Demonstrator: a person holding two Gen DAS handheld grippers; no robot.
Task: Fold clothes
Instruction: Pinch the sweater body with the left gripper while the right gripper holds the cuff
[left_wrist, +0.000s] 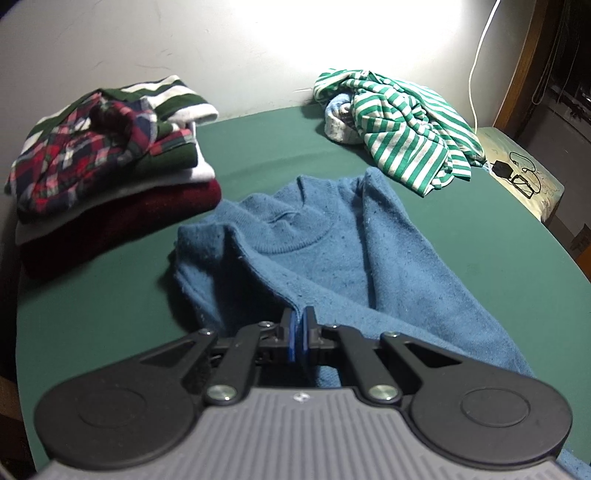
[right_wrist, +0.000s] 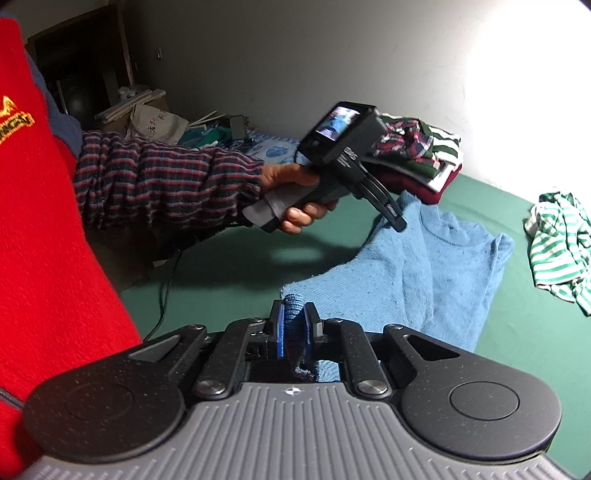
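Left gripper (left_wrist: 297, 318) tilts downward, seemingly pinching blue sweater (left_wrist: 332, 251); right gripper (right_wrist: 294, 314) clamps its bunched hem.

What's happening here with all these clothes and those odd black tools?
A person is folding laundry using a two-finger gripper in each hand. Both are clamped on a blue sweater spread on the green table: the left gripper pinches a raised fold, and the right gripper holds a bunched edge. A stack of folded clothes sits to one side, and a crumpled green striped shirt waits at the far side.
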